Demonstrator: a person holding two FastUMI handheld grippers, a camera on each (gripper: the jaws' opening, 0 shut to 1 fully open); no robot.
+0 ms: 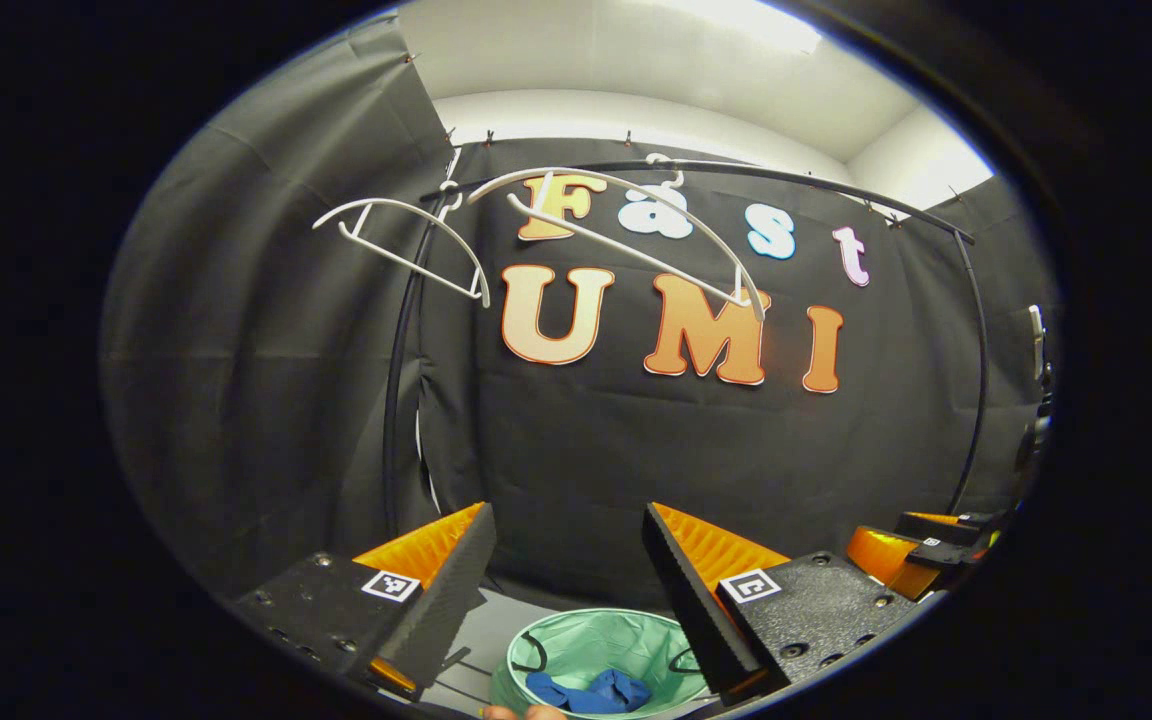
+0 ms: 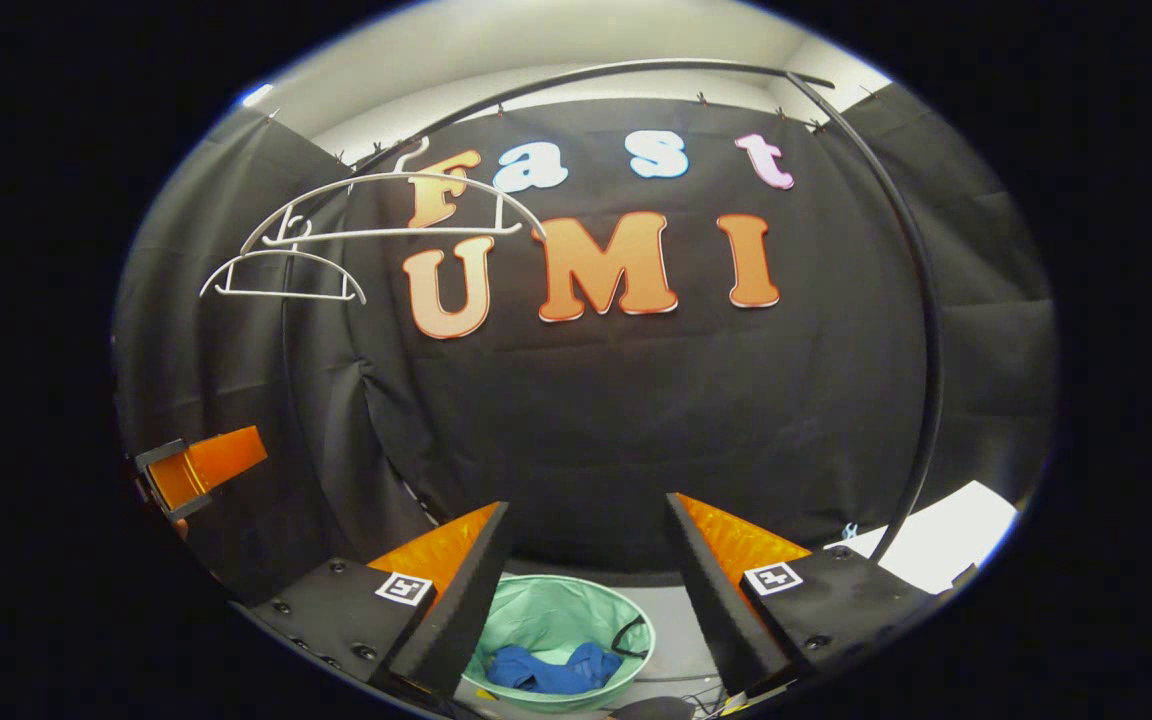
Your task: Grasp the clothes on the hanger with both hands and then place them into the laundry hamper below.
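Currently, both grippers point(image 1: 566, 570) point(image 2: 586, 570) spread wide, empty; blue clothes point(image 2: 554, 670) lie inside hamper point(image 2: 546, 610); hangers point(image 1: 626, 225) bare.

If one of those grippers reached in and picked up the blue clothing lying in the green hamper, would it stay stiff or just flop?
Probably flop: the blue garment lies crumpled in soft folds at the bottom of the laundry hamper, so it would likely drape and dangle from whichever point is pinched. It looks light for its bulk. It seems unlikely to roll or break.
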